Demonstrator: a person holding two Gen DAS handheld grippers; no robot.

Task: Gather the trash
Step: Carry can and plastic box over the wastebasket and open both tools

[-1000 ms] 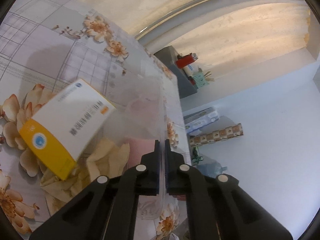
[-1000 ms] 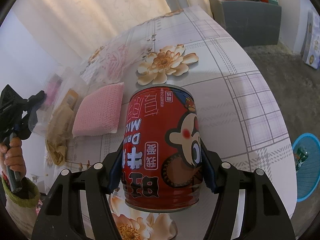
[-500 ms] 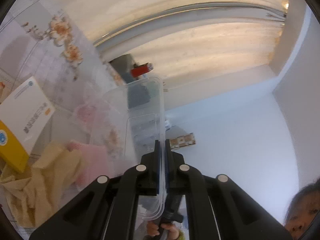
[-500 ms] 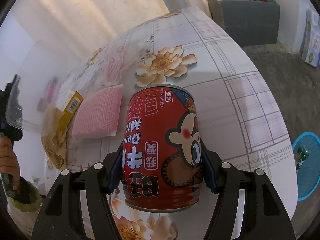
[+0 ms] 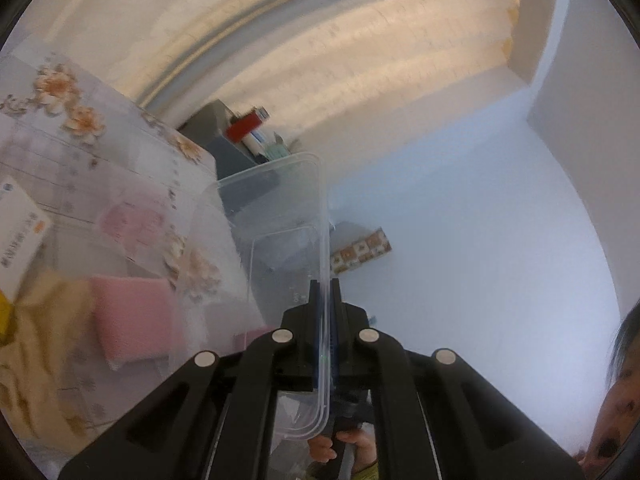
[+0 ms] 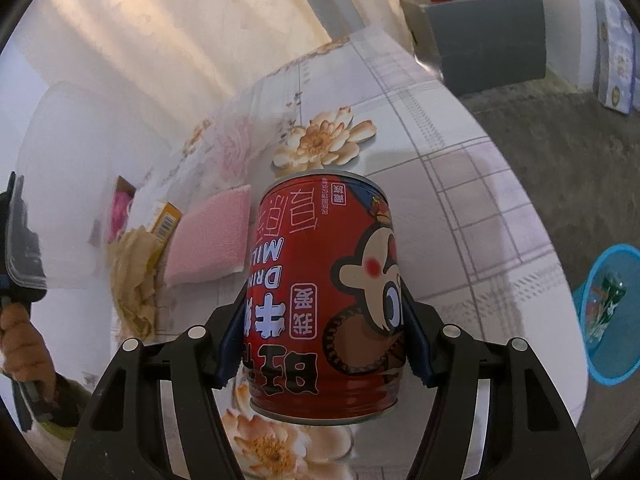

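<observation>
My left gripper [image 5: 325,292] is shut on the rim of a clear plastic container [image 5: 276,216] and holds it tilted in the air above the table. The container also shows at the left of the right wrist view [image 6: 60,184]. My right gripper [image 6: 322,336] is shut on a red milk drink can [image 6: 324,300], held upside down above the floral tablecloth [image 6: 460,184]. On the table lie a pink sponge [image 6: 212,236], a crumpled beige tissue [image 6: 134,276] and a yellow and white box [image 6: 164,226].
A blue bin [image 6: 608,312] with trash in it stands on the floor to the right of the table. A grey cabinet [image 6: 488,40] with small items stands behind the table. A pink packet [image 6: 120,212] shows through the container. A person's face [image 5: 616,408] is at the lower right.
The left gripper has lifted and tilted the clear container off the table, so its view swung up toward the wall. The right gripper still holds the can, raised slightly.
</observation>
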